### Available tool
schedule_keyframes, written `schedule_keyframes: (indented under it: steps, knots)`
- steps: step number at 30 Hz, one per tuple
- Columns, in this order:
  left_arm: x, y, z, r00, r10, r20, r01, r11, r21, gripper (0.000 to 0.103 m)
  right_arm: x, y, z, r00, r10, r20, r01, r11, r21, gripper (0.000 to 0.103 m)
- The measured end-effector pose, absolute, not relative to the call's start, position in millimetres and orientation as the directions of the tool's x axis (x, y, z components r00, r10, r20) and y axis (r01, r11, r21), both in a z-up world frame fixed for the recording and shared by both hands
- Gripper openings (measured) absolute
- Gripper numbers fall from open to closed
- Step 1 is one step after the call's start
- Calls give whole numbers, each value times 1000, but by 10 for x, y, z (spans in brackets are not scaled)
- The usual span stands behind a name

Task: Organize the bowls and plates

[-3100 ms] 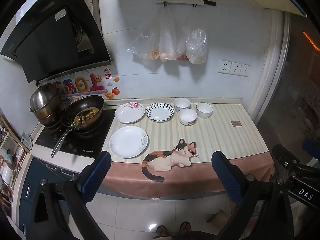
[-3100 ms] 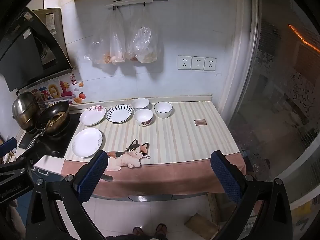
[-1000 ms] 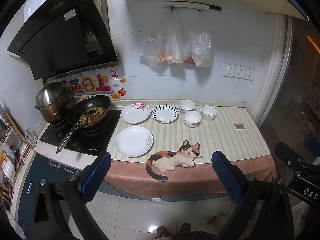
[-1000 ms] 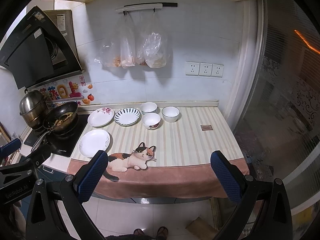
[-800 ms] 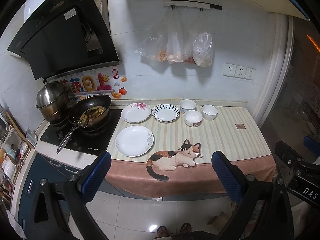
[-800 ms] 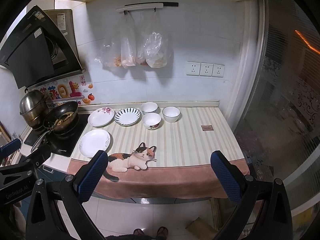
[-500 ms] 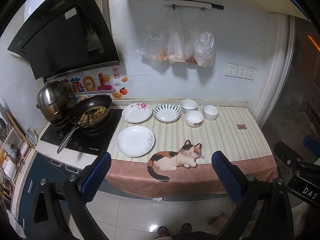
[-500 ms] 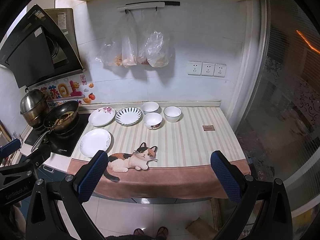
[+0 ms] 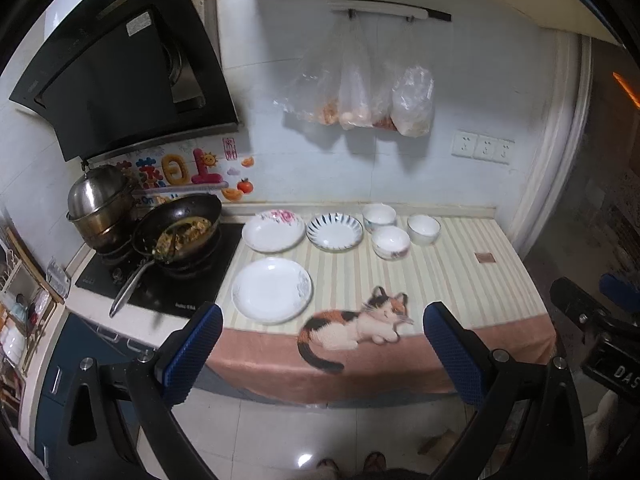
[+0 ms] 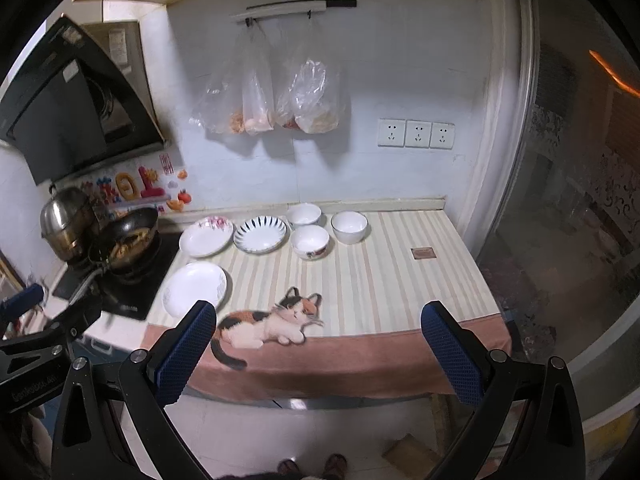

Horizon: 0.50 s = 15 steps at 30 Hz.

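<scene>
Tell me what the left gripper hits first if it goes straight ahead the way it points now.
Nothing stands between the open left gripper and the counter. Straight ahead it would likely meet the cat-print cloth at the counter's front edge, right of the plain white plate; depth is uncertain.

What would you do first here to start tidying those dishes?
Probably bring the left gripper forward to the plain white plate, the nearest dish. Both grippers are open and empty, short of the counter, and the three plates and three bowls sit unstacked.
</scene>
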<state>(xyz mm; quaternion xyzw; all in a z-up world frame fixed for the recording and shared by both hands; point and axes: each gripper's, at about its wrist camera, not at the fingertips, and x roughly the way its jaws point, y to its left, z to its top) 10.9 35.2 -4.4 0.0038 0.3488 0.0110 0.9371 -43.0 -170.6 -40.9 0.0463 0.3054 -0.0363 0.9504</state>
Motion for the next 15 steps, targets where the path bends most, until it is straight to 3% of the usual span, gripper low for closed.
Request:
schedule_keyframes:
  steps: [6,15]
  knots:
    - [559,842,-456,748,116,-653,-87,993,77,103,92,-1599,-873,741,101,-664,24,984,176,103]
    - [1615,1622,-1428,606,188,-773,-177,979,100,103,1375,-1157,-1972,585,200,-786,-66,978,200,103]
